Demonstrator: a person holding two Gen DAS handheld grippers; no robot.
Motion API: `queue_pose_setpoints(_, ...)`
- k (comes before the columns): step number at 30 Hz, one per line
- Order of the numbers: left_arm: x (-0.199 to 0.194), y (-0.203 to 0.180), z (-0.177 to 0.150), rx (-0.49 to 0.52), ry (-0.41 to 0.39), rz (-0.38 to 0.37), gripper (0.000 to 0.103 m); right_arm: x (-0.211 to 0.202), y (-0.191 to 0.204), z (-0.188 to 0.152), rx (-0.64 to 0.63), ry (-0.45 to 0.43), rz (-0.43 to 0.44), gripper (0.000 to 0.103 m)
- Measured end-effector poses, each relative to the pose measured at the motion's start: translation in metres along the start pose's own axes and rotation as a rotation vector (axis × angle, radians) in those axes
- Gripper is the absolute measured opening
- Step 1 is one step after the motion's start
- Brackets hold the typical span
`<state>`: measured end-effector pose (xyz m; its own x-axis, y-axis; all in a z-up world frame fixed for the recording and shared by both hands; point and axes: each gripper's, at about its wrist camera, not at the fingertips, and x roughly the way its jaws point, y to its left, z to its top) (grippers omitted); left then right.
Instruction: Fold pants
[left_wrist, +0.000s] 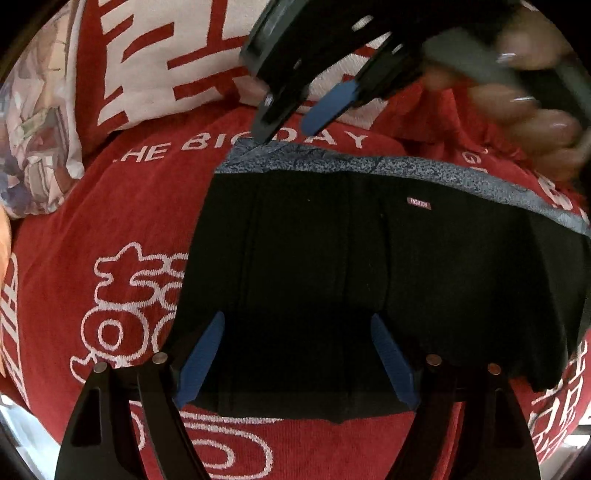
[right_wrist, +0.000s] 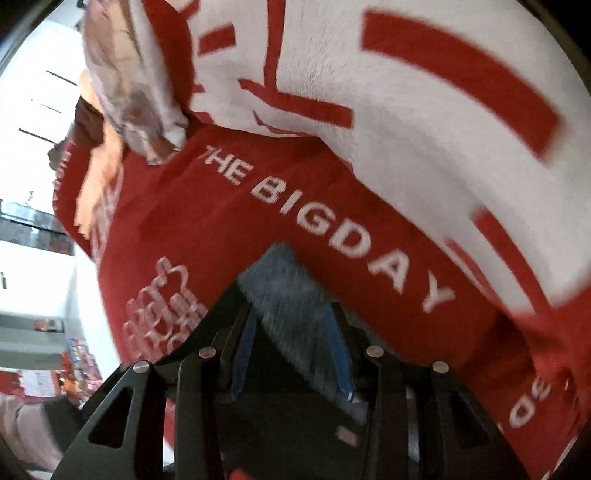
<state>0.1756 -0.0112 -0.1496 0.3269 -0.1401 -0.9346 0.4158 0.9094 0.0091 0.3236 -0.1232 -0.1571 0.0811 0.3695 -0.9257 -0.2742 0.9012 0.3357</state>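
The left wrist view shows the black pants (left_wrist: 354, 280) lying folded on a red blanket (left_wrist: 110, 221), their grey waistband (left_wrist: 369, 162) on the far side. The left gripper (left_wrist: 295, 362) hangs over the near edge of the pants with its jaws wide apart and nothing pressed between them. The right gripper (left_wrist: 295, 114), held by a hand (left_wrist: 524, 92), is just above the waistband's far left corner. In the right wrist view its jaws are partly open around the waistband (right_wrist: 288, 295); whether the pads press it I cannot tell. A white pillow (left_wrist: 184, 55) lies behind.

left wrist: steeply down, close over pants (left_wrist: 332, 277) | right wrist: tilted, closer | shared: red blanket (left_wrist: 110, 221) lettering
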Motion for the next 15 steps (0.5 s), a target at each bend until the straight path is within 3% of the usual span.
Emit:
queue_pose_setpoints(5,-0.003,0.004,0.0,-0.017,-0.005,-0.022,0.081,0.027,-0.009,0.008,0.015,0.078,0.042,0.04)
queue_pose_setpoints(6,-0.004,0.005,0.0,-0.02,-0.001,-0.027,0.081,0.025,-0.009,0.008,0.026,0.08,0.071,0.014)
queue_pose_setpoints(7,-0.006,0.006,0.001,-0.029,0.006,-0.037,0.081,0.022,-0.005,0.007,0.014,0.078,0.078,0.009)
queue_pose_setpoints(11,-0.01,0.014,0.001,-0.049,0.032,-0.077,0.081,0.013,0.012,0.009,-0.047,0.076,0.088,0.008)
queue_pose_setpoints(15,-0.006,0.012,0.006,-0.004,0.049,-0.049,0.081,0.031,0.005,0.014,0.026,0.067,0.039,0.008)
